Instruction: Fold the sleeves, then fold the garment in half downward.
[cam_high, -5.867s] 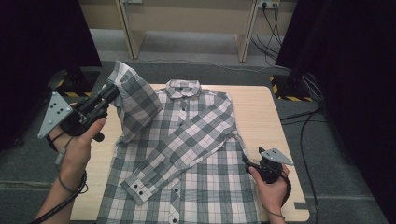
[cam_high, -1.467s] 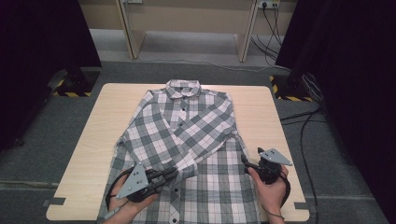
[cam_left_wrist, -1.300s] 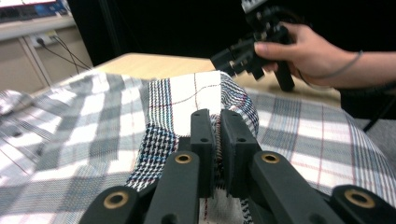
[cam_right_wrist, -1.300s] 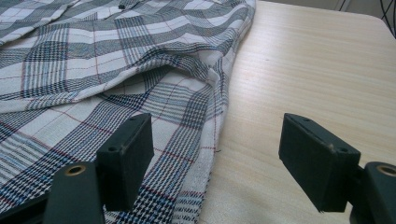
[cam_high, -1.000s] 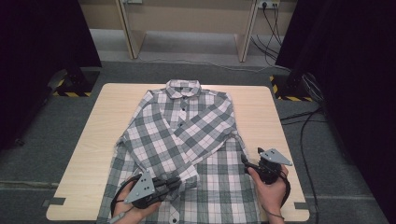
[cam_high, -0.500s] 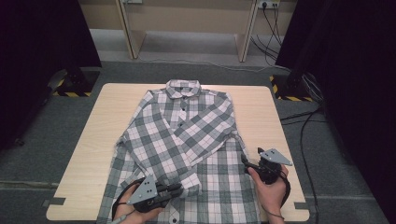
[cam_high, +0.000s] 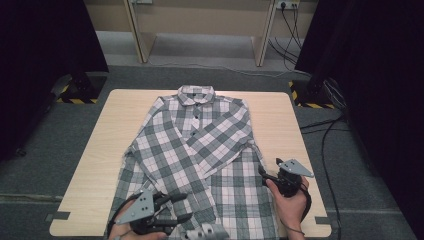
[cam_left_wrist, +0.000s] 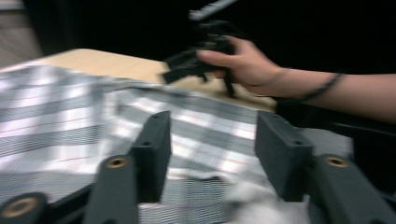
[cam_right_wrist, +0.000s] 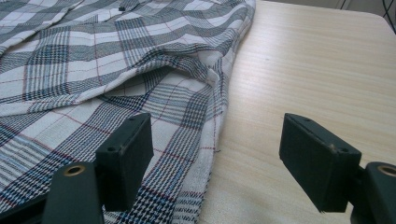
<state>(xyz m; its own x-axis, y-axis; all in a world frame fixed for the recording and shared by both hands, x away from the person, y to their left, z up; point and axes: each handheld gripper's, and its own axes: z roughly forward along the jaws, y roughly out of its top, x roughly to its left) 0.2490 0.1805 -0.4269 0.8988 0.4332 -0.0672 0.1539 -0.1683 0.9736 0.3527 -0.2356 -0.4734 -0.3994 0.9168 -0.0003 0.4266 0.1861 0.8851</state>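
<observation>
Shirt: plaid shirt (cam_high: 200, 150) lies flat on the bench (cam_high: 280, 120), both sleeves folded across its front.
Left gripper (cam_high: 177, 207): fingers just opened, cuff released, now apart over the hem.
Right gripper (cam_high: 264, 175): unmoved at the shirt's edge, fingers wide, empty.

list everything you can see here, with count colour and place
shirt: 1, grey and white plaid, flat on the table, sleeves folded across the front
table: 1, light wood, centre of the room
cables: several, black, on the floor right of the table
wooden furniture legs: 2, pale, behind the table
left hand-held gripper: 1, black, over the shirt's near left hem, jaws just opened, nothing pressed between them
right hand-held gripper: 1, black, at the shirt's right edge, jaws open
hands: 2, at the near edge
</observation>
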